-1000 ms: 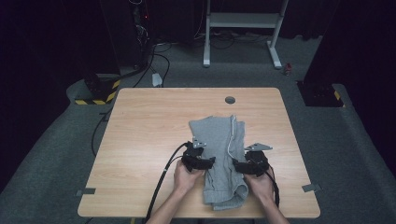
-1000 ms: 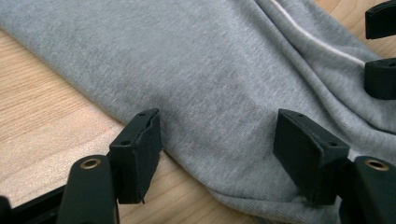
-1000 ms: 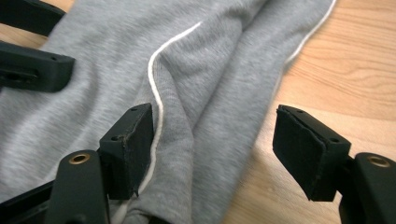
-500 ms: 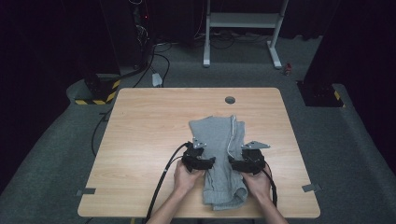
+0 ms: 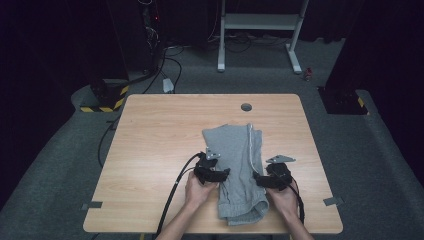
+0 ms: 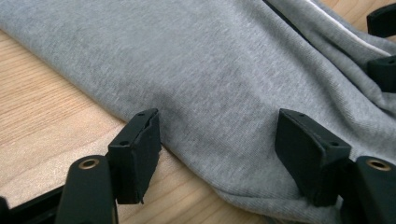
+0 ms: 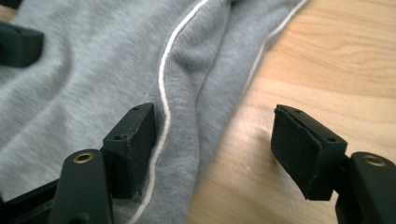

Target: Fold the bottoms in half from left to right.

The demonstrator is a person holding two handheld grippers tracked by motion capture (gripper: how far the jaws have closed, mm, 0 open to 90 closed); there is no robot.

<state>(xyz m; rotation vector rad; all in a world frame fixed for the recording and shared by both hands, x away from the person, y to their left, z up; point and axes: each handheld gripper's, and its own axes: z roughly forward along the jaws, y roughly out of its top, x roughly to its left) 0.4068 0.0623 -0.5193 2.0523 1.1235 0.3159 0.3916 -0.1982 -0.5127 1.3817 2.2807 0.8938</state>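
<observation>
Folded grey sweatpants (image 5: 239, 170) with a white side stripe lie on the wooden table (image 5: 160, 140), toward its 5 o'clock part. The left gripper (image 5: 220, 175) at their 9 o'clock edge and the right gripper (image 5: 260, 181) at 3 o'clock straddle the cloth edges, jaws wide apart, holding nothing, probably poised to pinch both sides for a fold.

My two handheld tools are black and boxy. The left gripper (image 5: 224, 172) carries a grey three-cornered plate on top and trails a thick black cable off the near table edge; the right gripper (image 5: 257, 177) wears the same plate and a thinner cable. Up close, each jaw ends in a blocky black rubber pad with small screw holes, fixed by a brass-ringed screw. My forearms are bare, no sleeves.
</observation>
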